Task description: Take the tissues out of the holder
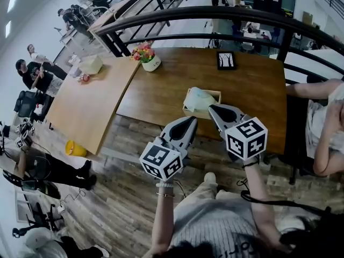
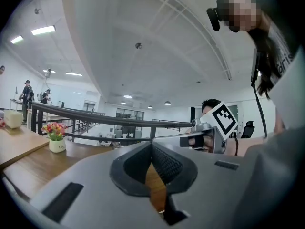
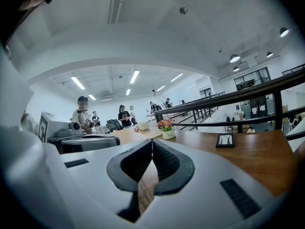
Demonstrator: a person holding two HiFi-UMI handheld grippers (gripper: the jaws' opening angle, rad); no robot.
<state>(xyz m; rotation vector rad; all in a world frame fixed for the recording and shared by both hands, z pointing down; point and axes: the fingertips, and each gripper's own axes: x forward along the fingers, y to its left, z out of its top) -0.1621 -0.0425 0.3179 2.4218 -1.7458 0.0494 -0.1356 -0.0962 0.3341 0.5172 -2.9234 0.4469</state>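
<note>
A light wooden tissue holder [image 1: 189, 108] stands near the front edge of the dark wooden table [image 1: 252, 90], and a pale tissue [image 1: 201, 98] bulges out of its top. Both grippers hover at the table's front edge, just short of the holder. My left gripper [image 1: 192, 119] points at its near left side, jaws shut and empty. My right gripper [image 1: 212, 108] sits close to the holder's near right corner, also shut on nothing. The gripper views aim level across the room, so the holder is hidden there; the closed jaw tips show in the left gripper [image 2: 151, 145] and right gripper [image 3: 152, 142] views.
A white pot of flowers [image 1: 149, 58] and a black framed picture [image 1: 226, 60] stand at the table's far side. A lighter table [image 1: 91, 101] adjoins on the left. A black railing [image 1: 215, 15] runs behind. A person's arm [image 1: 309, 89] rests at the right.
</note>
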